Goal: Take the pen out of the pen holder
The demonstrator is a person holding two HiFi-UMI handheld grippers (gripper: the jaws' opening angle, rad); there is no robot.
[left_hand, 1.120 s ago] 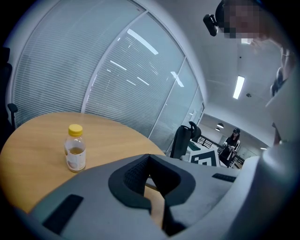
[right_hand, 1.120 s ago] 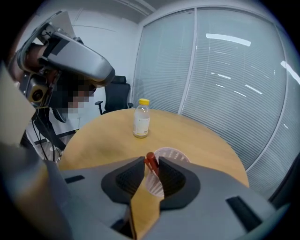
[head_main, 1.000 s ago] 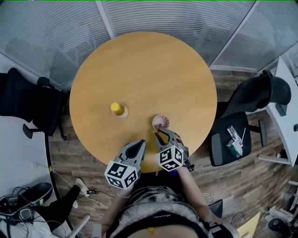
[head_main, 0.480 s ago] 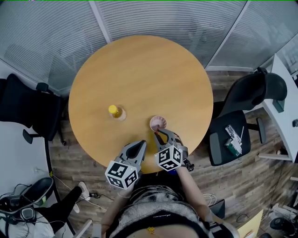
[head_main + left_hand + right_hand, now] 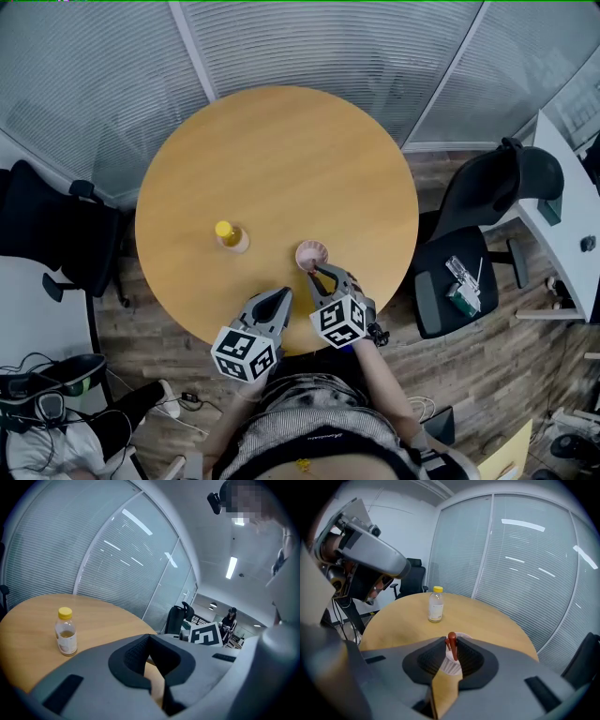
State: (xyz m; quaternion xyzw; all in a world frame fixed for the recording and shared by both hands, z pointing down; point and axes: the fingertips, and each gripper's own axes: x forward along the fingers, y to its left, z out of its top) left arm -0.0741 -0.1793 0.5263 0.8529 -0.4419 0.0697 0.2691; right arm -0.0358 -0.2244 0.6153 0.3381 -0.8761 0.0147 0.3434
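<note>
As seen from the head view, desk (image 5: 281, 159): round with a wood-coloured top, carrying the pen holder and a bottle.
Pen holder (image 5: 312, 253): small white ribbed cup, upright, near the desk edge closest to the person.
Pen (image 5: 452, 645): red-brown with a clip, standing upright in the pen holder, its top above the rim.
Right tool (image 5: 319, 272): on the person's side of the pen holder, with the jaws reaching over the rim. The jaws are drawn narrow, one pad on each side of the pen top, closed on the pen.
Left tool (image 5: 284, 292): left of the pen holder and apart from it, over the desk edge. The jaw tips are together with nothing between them.
Bottle (image 5: 228, 233): clear, with a yellow cap, a pale label and a little liquid inside. It stands upright, left of the pen holder and well apart from it.
Office chair (image 5: 497, 202): black, right of the pen holder, off the desk on the plank floor.
Blinds (image 5: 309, 37): behind glass partitions, beyond the desk on the far side of the pen holder.
</note>
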